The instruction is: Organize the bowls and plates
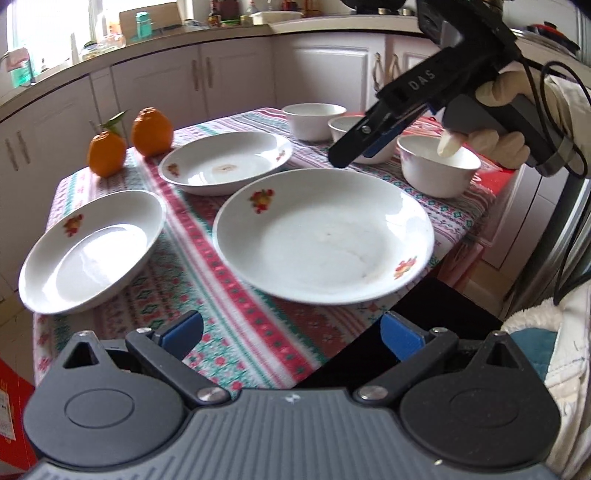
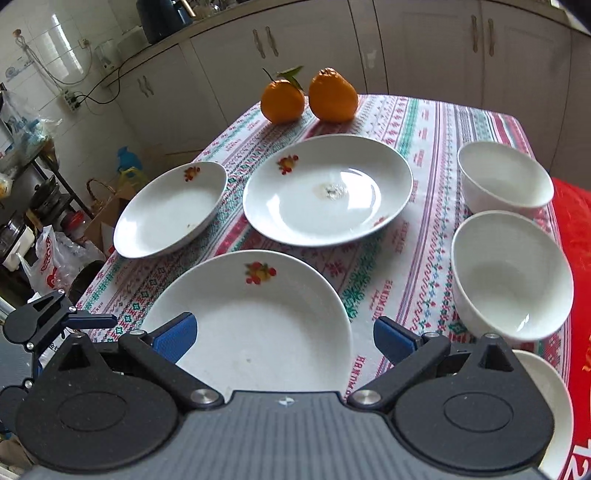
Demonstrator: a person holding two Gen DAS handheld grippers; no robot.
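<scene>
Three white plates with fruit prints lie on the patterned tablecloth: a near one [image 1: 325, 236] [image 2: 251, 321], a left one [image 1: 92, 251] [image 2: 170, 210] and a far one [image 1: 225, 162] [image 2: 328, 192]. Three white bowls stand along the right side [image 1: 439, 166] [image 1: 314, 118] [image 2: 509, 273] [image 2: 506, 177]. My left gripper [image 1: 291, 332] is open and empty at the table's near edge. My right gripper [image 2: 284, 336] is open and empty above the near plate's rim; in the left wrist view it hovers over the bowls [image 1: 354, 147].
Two oranges [image 1: 129, 140] [image 2: 310, 96] sit at the table's far corner. White cabinets and a cluttered counter [image 1: 221, 29] run behind. A red box [image 2: 576, 258] borders the table's right side. Bags and a basket sit on the floor at left [image 2: 55, 258].
</scene>
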